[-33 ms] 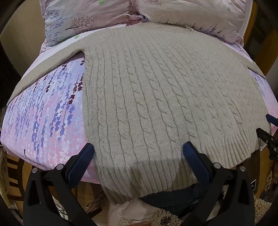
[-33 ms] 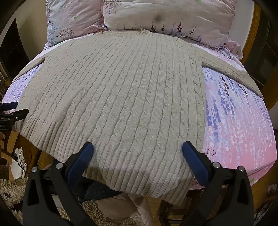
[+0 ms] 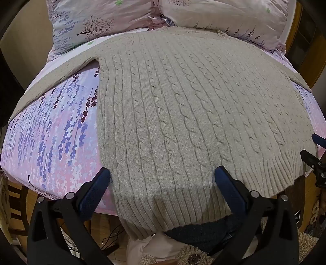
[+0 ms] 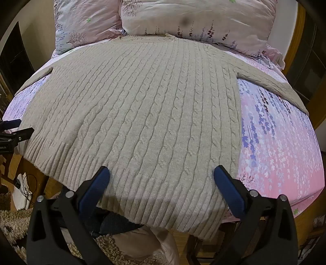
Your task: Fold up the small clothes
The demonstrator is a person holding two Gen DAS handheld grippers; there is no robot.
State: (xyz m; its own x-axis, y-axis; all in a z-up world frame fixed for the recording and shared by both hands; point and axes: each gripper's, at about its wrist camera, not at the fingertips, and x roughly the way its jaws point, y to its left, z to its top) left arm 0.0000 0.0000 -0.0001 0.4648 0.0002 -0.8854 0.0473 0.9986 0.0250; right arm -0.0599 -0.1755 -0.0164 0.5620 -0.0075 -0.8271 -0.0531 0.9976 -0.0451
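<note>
A beige cable-knit sweater (image 3: 183, 114) (image 4: 142, 114) lies flat on the bed, front up, collar toward the pillows and both sleeves spread out sideways. Its ribbed hem (image 3: 173, 205) hangs over the near edge of the mattress. My left gripper (image 3: 163, 171) hovers open above the hem's left part, its blue pads wide apart with nothing between them. Above the hem's right part my right gripper (image 4: 161, 169) stands open in the same way. Each wrist view catches the other gripper's fingers (image 3: 312, 161) (image 4: 14, 132) at its side edge.
Two flowered pillows (image 4: 193, 18) (image 3: 91, 22) lean at the head of the bed. The pink and purple flowered sheet (image 3: 51, 138) (image 4: 281, 146) shows on either side of the sweater. A wooden bed frame (image 4: 293, 40), a shaggy rug (image 4: 12, 228) and floor cables (image 4: 28, 187) surround it.
</note>
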